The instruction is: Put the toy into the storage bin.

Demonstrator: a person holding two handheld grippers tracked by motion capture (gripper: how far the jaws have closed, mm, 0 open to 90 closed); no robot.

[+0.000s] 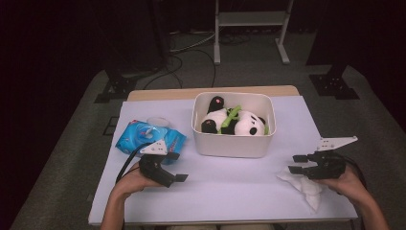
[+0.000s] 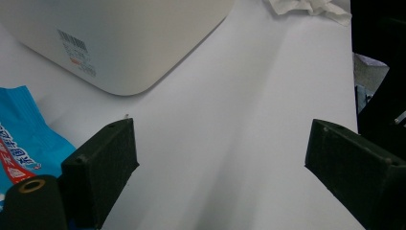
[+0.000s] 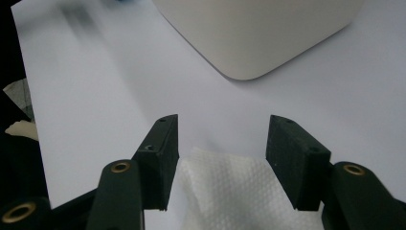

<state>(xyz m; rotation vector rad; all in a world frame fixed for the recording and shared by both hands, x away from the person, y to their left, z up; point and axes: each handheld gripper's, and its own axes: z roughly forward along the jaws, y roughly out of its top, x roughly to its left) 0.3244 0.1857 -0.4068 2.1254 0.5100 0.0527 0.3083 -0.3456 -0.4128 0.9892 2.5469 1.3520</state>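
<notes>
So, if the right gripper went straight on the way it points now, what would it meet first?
Probably the white bin. The right gripper, jaws open above the tissue, faces its rounded corner across bare tabletop, though depth is unclear.

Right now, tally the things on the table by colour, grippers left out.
White: 2, the bin and the crumpled tissue
Blue: 1, the wipes pack
Black-and-white: 1, the plush panda
Total: 4

My two black grippers, left [image 1: 178, 178] and right [image 1: 295, 164], have gold rings. The crumpled white paper tissue [image 1: 303, 187] has tiny bumps. The packet [image 1: 149, 137] is bright blue with red and white. The plastic box [image 1: 233, 143] is cream. Its panda toy [image 1: 234, 121] is black, white and green.
</notes>
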